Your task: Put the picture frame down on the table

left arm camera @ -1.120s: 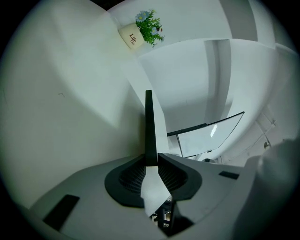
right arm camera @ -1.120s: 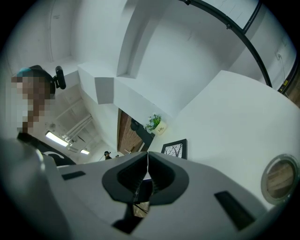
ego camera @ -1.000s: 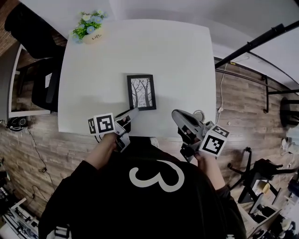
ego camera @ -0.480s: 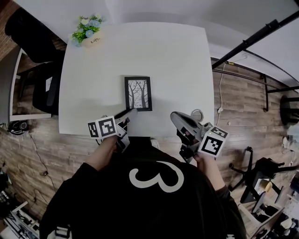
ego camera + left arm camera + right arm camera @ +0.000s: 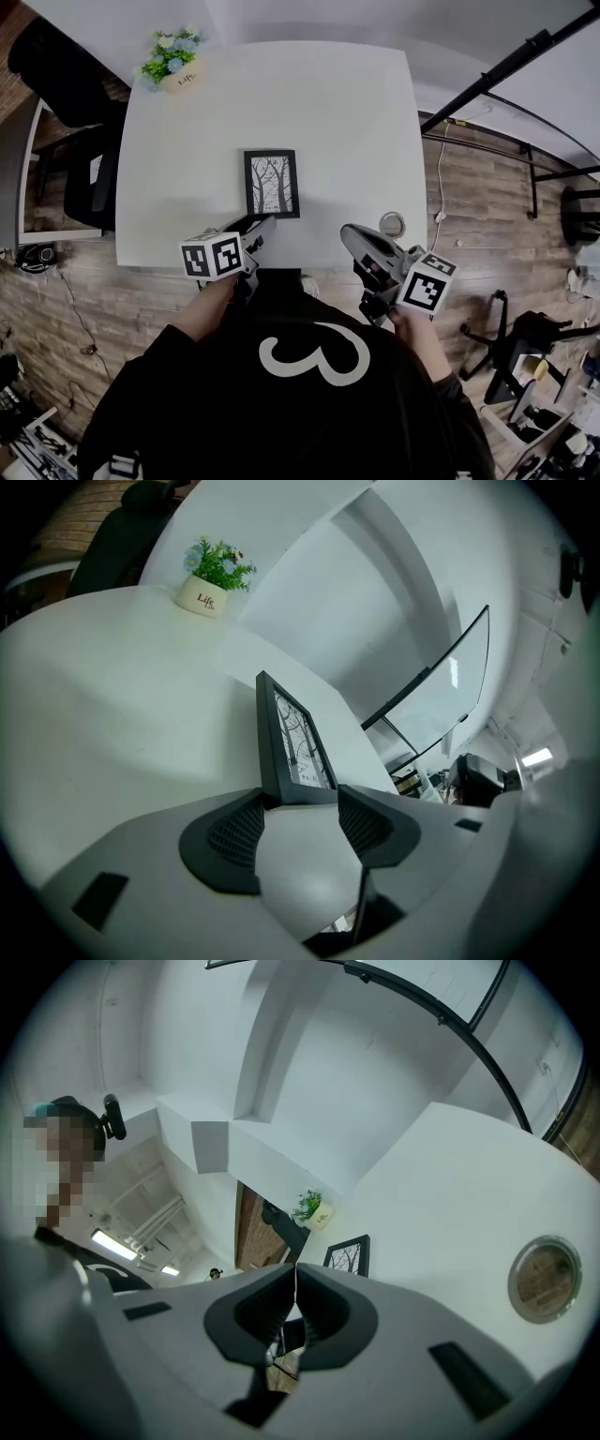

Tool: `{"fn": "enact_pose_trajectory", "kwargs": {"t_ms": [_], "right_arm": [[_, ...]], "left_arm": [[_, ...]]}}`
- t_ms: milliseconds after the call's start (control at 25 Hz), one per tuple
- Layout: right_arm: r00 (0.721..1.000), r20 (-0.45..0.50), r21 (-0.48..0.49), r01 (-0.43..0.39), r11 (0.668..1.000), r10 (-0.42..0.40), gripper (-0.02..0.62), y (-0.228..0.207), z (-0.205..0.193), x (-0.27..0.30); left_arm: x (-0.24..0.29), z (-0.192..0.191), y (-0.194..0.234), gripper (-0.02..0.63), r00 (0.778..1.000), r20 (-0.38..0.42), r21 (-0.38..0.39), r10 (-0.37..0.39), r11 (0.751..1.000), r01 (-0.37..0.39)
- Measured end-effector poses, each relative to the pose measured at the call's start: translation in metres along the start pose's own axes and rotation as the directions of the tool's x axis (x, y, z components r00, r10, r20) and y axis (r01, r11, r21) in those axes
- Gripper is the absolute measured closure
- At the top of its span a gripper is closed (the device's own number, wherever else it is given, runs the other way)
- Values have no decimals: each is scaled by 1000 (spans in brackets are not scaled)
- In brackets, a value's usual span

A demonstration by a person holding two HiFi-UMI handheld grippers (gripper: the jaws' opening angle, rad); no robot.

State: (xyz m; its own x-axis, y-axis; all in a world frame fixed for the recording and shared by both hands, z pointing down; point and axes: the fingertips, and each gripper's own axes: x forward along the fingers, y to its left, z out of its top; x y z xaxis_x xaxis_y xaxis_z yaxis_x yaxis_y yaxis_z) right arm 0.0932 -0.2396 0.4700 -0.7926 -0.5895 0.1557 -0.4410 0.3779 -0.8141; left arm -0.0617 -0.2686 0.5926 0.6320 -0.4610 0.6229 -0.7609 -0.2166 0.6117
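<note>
Jaws of left gripper (image 5: 300, 799) just been opening, picture frame (image 5: 272, 183) near edge between them, one corner hidden; right gripper (image 5: 296, 1274) closed, empty; flowers (image 5: 169, 52) in pot (image 5: 185, 77).

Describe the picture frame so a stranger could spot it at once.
On the square white table, look near the person's edge. The black rectangular picture frame lies flat there. Its drawing of bare trees sets it apart from the white flower pot at the far corner.
</note>
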Motion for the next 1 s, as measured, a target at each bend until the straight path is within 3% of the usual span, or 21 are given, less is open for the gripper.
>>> {"fn": "enact_pose_trajectory", "kwargs": {"t_ms": [240,680,880,1000], "right_arm": [[1000,1,4,4,1000,-4,572,1,-4,-9],[1000,-13,-55,2,998,-3,572,12,-13,-29],[1000,-26,-111,-2,994,-1,572,21,-16,-36],[999,-31,-148,-12,989,7,572,28,-15,-41]], "left_arm": [[-1,-1,-1,321,1000,-4,27,14,1000,-14],[-22,0,-7,319,997,63,40,41,998,-44],[-43,5,-32,321,993,115,98,-1,995,-10],[-57,6,-59,333,989,128,125,-74,990,58]]}}
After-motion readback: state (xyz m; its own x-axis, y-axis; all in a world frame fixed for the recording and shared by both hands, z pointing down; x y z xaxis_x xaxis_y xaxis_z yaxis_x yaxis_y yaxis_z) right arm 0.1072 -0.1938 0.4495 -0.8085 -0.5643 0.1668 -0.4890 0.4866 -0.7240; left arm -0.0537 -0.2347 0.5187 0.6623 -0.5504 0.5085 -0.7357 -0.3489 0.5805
